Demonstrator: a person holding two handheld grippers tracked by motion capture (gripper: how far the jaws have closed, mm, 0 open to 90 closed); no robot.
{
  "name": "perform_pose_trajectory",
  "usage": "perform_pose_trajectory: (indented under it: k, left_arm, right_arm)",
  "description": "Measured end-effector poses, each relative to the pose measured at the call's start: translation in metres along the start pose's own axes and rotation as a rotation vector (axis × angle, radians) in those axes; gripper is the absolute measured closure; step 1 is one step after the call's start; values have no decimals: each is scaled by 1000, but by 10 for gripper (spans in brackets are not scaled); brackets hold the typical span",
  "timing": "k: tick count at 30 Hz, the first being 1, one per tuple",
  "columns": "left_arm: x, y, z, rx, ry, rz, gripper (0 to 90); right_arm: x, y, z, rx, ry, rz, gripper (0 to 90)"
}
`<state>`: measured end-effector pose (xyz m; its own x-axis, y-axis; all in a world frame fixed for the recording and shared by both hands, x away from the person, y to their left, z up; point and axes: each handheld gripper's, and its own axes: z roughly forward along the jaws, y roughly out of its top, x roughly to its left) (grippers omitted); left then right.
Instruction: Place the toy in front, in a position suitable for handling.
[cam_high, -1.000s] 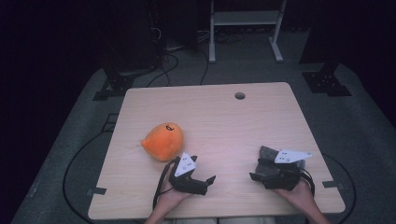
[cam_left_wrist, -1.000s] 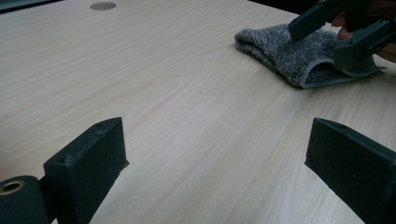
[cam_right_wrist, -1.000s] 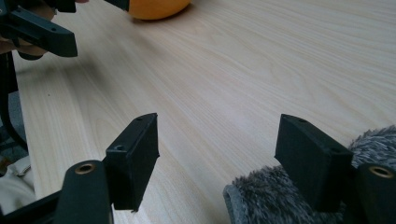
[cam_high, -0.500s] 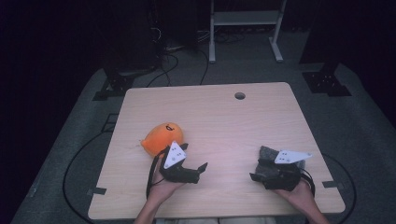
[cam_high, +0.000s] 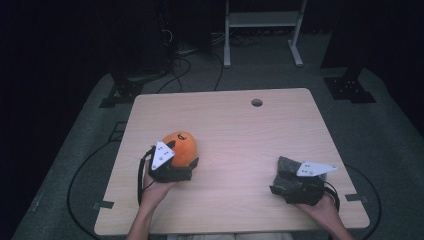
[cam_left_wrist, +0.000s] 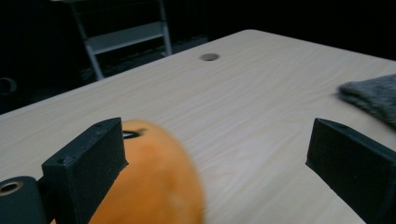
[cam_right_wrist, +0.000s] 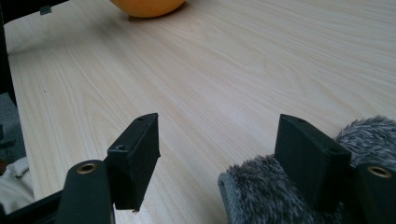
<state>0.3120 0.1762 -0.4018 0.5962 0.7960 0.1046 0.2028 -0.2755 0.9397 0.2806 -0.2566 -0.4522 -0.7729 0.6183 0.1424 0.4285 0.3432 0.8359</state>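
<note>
Pale wood table carries the whole scene. In the high view we see the orange plush toy on the table's left half, with the left gripper right against its near side; from up here we cannot tell how far its jaws stand apart. We note the right gripper near the right front corner, over a grey fuzzy cloth that pokes out on its left side. The toy and the cloth lie well apart.

In the left gripper view we log the jaws wide open and holding nothing. The orange plush toy sits low between them, close against the left jaw and clear of the right one. The grey fuzzy cloth shows at the right edge.

In the right gripper view we log the jaws open too, gripping nothing. The grey fuzzy cloth lies at the right jaw and reaches into the gap. The orange plush toy sits far off at the top edge.
</note>
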Motion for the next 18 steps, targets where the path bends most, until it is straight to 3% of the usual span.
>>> perform_pose_trajectory:
  k: [1, 2, 3, 4, 8, 13, 18]
  left_arm:
    - [0, 0, 0, 0, 0, 0, 38]
    - [10, -3, -5, 0, 23, -13, 38]
    - [10, -3, -5, 0, 23, -13, 38]
    - [20, -5, -9, 1, 51, -23, 38]
    - [35, -14, -14, 10, 95, -44, 38]
    - [46, -26, -9, 51, 115, -80, 44]
    - [50, -37, 2, 85, 128, -88, 49]
  right_arm:
    - [0, 0, 0, 0, 0, 0, 295]
    - [1, 0, 0, 1, -1, -2, 295]
    - [1, 0, 0, -1, -1, -2, 295]
    - [1, 0, 0, -1, -2, -2, 295]
    - [1, 0, 0, 1, -2, -1, 294]
    - [0, 1, 2, 3, -3, -1, 294]
    - [0, 0, 0, 0, -7, -2, 295]
